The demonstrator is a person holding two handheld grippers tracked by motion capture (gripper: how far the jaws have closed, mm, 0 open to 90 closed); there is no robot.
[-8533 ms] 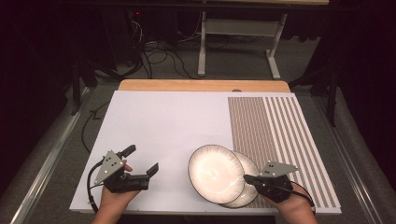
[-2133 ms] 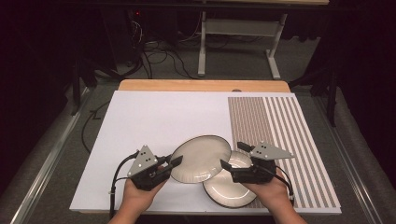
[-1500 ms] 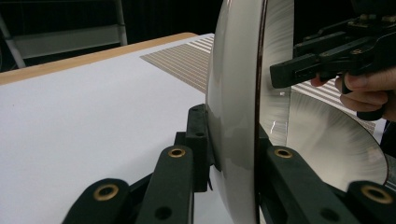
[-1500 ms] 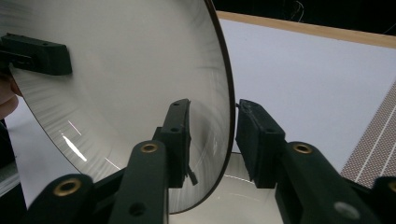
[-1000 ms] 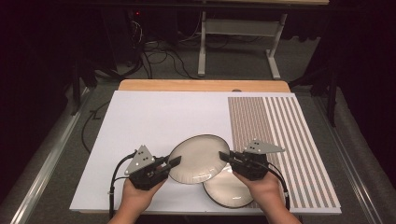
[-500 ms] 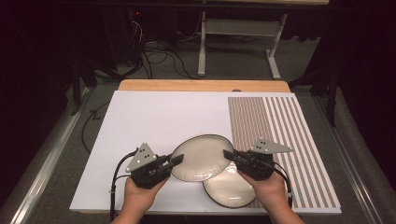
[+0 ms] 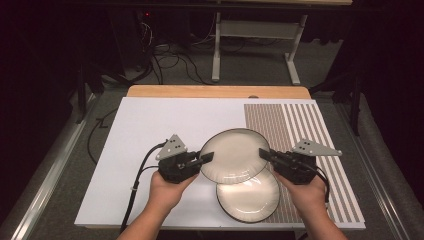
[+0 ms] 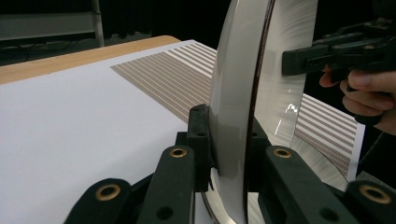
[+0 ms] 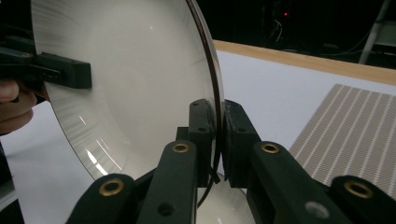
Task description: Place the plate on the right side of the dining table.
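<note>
I have the upper plate pinched from both sides — my left gripper clamped on its left rim, my right gripper clamped on its right rim, each pair of jaws narrowed down onto the thin edge with nothing else between them. In the left gripper view the rim runs straight up between the two black pads, and the right gripper view shows the same thing mirrored, with the dark outer edge of the plate caught between the pads. So the plate lies between the two grippers, spanning left to right, its face turned up and slightly toward me, held clear above the lower plate, which sits flat on the white mat at the near edge, partly over the striped section on the right. The two plates overlap in the high view but I judge them apart, the held one raised. Neither hand is nearer; the grip is symmetric, so whatever comes next — I would guess carrying it farther out or to the left, onto open mat — depends on both hands travelling together and level, or the rim may slip from one pair of pads. Count: two plates, two grippers, one mat.
</note>
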